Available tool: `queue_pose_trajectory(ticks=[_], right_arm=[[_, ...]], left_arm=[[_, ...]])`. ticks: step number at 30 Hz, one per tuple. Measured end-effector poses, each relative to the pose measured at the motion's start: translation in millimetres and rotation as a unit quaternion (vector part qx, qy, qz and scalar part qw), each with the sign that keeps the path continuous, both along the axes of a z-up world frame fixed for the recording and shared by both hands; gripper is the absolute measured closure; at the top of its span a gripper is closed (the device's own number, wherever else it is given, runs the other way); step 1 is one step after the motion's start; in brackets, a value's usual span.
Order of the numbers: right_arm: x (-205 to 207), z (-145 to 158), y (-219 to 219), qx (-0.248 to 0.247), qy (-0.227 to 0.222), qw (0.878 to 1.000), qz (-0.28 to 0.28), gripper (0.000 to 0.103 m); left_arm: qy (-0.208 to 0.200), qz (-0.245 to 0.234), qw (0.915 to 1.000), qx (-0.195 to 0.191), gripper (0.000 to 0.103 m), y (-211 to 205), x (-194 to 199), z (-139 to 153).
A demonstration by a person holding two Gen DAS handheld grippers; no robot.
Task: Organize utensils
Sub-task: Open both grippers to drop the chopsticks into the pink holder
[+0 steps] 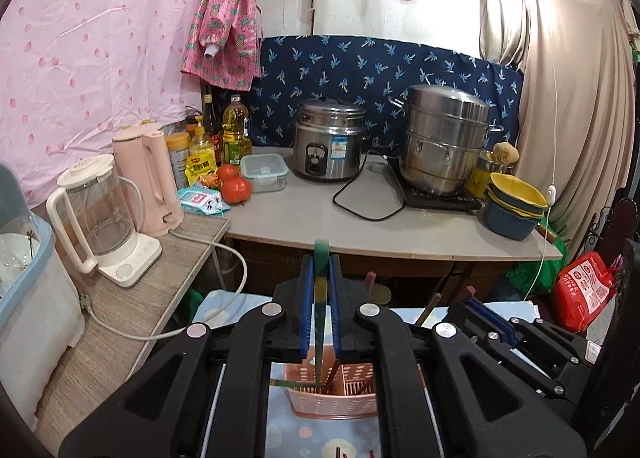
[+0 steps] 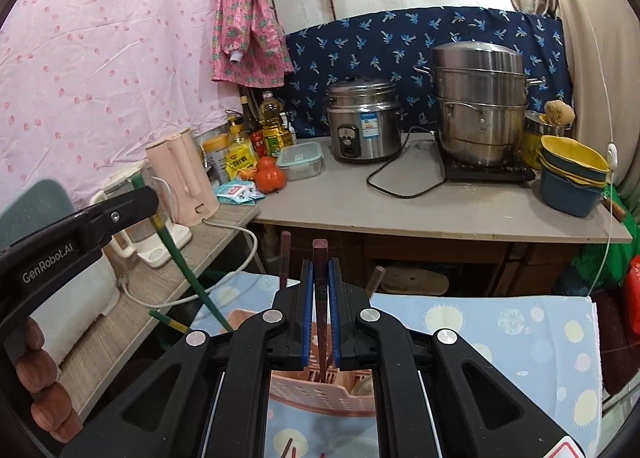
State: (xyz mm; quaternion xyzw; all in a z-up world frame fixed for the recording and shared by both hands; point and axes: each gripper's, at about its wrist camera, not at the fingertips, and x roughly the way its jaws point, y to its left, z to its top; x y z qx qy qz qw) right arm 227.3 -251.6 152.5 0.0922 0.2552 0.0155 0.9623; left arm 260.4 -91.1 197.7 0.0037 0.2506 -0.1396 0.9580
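Note:
My left gripper (image 1: 321,258) is shut on a green chopstick (image 1: 321,290) held upright, its lower end inside a pink slotted utensil basket (image 1: 334,398) below. My right gripper (image 2: 321,264) is shut on a dark red-brown chopstick (image 2: 321,278), also upright, its tip down in the same basket (image 2: 320,394). In the right wrist view the left gripper (image 2: 150,193) shows at the left with the green chopstick (image 2: 188,270) slanting down to the basket. More brown chopsticks (image 2: 285,258) stand in the basket. The basket sits on a light blue dotted cloth (image 2: 500,338).
Behind is a grey counter (image 1: 320,217) with a rice cooker (image 1: 330,145), steel steamer pot (image 1: 444,137), stacked bowls (image 1: 516,201), tomatoes (image 1: 235,189) and bottles. A glass kettle (image 1: 98,217) and pink kettle (image 1: 146,177) stand on the left wooden shelf. A red bag (image 1: 584,290) lies at right.

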Motion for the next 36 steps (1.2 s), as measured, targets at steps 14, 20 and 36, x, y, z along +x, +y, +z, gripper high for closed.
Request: queue_pose_trajectory(ticks=[14, 20, 36], right_arm=[[-43.7, -7.1, -13.4, 0.009, -0.005, 1.0, -0.018, 0.072], [-74.0, -14.5, -7.8, 0.004, 0.001, 1.0, -0.02, 0.072], [-178.9, -76.7, 6.4, 0.014, 0.079, 0.997, -0.02, 0.072]], left_arm=[[0.02, 0.021, 0.9996, 0.004, 0.065, 18.0, -25.0, -27.7], [0.033, 0.016, 0.9993, 0.006, 0.065, 23.9, -47.5, -38.3], [0.125, -0.013, 0.9915, 0.034, 0.065, 43.6, -136.1, -119.2]])
